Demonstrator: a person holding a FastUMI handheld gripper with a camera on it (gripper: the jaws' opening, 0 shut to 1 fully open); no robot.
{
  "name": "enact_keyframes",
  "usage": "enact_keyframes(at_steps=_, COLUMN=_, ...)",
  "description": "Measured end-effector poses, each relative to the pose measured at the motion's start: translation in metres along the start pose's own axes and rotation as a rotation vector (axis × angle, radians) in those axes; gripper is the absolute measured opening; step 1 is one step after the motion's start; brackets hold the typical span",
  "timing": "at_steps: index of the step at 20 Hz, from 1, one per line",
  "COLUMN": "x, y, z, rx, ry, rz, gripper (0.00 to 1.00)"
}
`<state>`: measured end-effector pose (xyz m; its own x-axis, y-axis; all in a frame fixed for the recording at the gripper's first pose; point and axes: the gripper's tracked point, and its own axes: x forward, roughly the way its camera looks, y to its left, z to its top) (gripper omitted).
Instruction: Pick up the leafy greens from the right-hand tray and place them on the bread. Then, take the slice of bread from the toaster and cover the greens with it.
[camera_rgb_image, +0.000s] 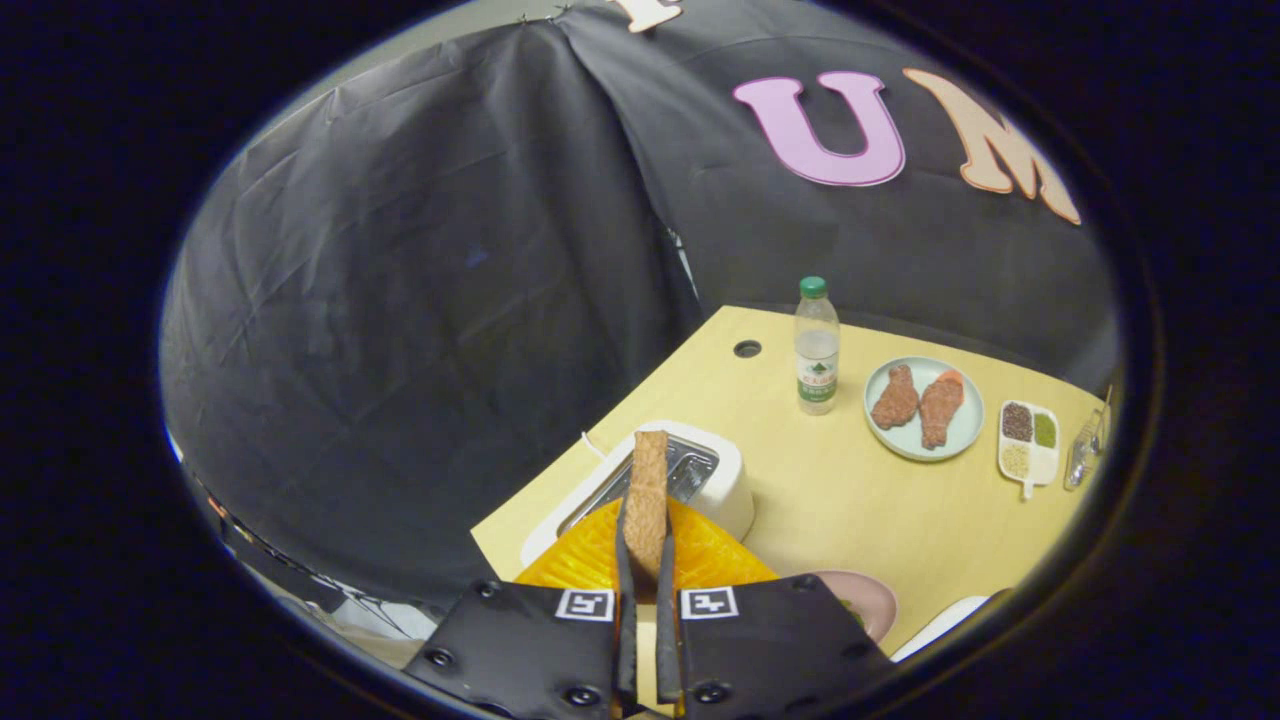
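Fingers: the gripper has both fingers closed on the slice of bread, one pressing each flat face
Bread slice: stands upright on edge between the fingers, its top end reaching over the toaster's slot, its lower end hidden between the fingers
Toaster: the white toaster sits just ahead of the fingers near the worktop's near-left corner, slot open on top
Orange object: a ribbed orange thing lies between the toaster and the fingers, under the held slice; what it is cannot be told
Pink dish: a pink dish sits right of the toaster, close beside the fingers, partly hidden by them; something green shows at its edge
Worktop: pale yellow worktop with a round hole beyond the toaster
Bottle: a clear bottle with a green cap stands upright beyond the toaster
Plate: a pale plate right of the bottle, well beyond the toaster, carries two brown pieces of food
Small tray: a white divided tray of grains sits far right of the toaster, just past the plate
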<state>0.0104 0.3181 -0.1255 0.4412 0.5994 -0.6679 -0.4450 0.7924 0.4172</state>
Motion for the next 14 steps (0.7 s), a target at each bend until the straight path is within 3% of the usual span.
enact_keyframes(at_steps=6, x=-0.027, y=-0.04, z=-0.022, rx=0.084, ry=-0.034, rz=-0.039, gripper=0.1)
enact_keyframes(at_steps=14, x=-0.029, y=-0.099, z=-0.096, rx=0.241, ry=0.0, rz=-0.103, gripper=0.1)
